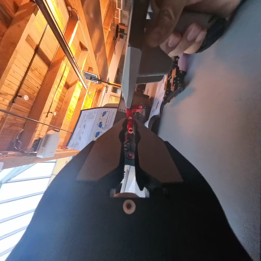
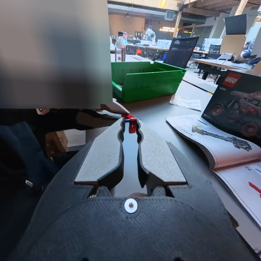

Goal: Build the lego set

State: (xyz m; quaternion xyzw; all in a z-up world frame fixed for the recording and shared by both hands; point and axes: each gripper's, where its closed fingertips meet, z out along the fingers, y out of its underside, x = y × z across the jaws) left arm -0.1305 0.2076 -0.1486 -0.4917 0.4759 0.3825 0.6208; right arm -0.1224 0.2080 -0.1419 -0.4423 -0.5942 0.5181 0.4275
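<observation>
Red plastic fills the nip of my left claw (image 1: pixel 129 124) in the left wrist view: a small red lego piece (image 1: pixel 129 122) with round pin holes, clenched between brown fingers with wavy black inner edges. Deeper between those fingers sits a dark assembly with a red hub (image 1: pixel 130 155), blurred. My right claw (image 1: pixel 129 105) reaches in from above, its grey fingertips meeting the top of the red piece, a hand (image 1: pixel 176 28) wrapped around its handle. The view is rolled sideways, so the grey tabletop (image 1: pixel 218 127) runs down the right side.

In the right wrist view, my right claw (image 2: pixel 130 122) has matte grey, grainy fingers with scalloped inner edges, closed on the red lego piece (image 2: pixel 132 124), which carries a blue pin (image 2: pixel 127 120) crosswise. My left claw (image 2: pixel 117 113) comes in from the left and meets the same piece, held above the tabletop (image 2: pixel 155 110). A green plastic bin (image 2: pixel 146 80) stands behind; whatever lies inside is too hidden to tell. An open instruction booklet (image 2: pixel 211 145) and the dark lego box (image 2: pixel 234 101) rest at right.
</observation>
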